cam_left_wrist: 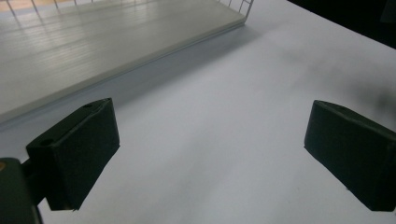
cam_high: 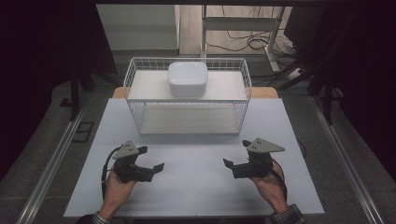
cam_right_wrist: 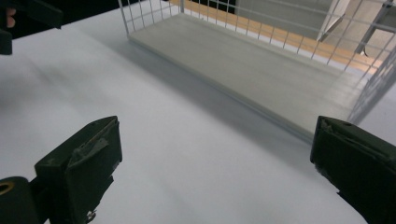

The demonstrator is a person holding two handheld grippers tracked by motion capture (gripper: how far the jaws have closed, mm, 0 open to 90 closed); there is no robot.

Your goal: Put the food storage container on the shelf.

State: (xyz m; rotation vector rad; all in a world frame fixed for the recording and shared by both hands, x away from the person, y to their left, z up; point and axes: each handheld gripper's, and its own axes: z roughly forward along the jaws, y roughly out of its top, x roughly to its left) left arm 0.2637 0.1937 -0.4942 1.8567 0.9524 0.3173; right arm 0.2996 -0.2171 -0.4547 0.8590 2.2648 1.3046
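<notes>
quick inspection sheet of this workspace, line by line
surface: white table, bare in front
job's things: white bowl upside down on top shelf of wire rack; lower shelf bare
clutter: nothing seen
grippers: left gripper and right gripper both open, held over the table, holding nothing
cables: black cable at left gripper; floor cables behind the table
surroundings: dark, metal rails beside the table

Dim room, grey floor (cam_high: 56, 112), white desk frame (cam_high: 243, 23) (tangled cables (cam_high: 247, 42) beneath).
</notes>
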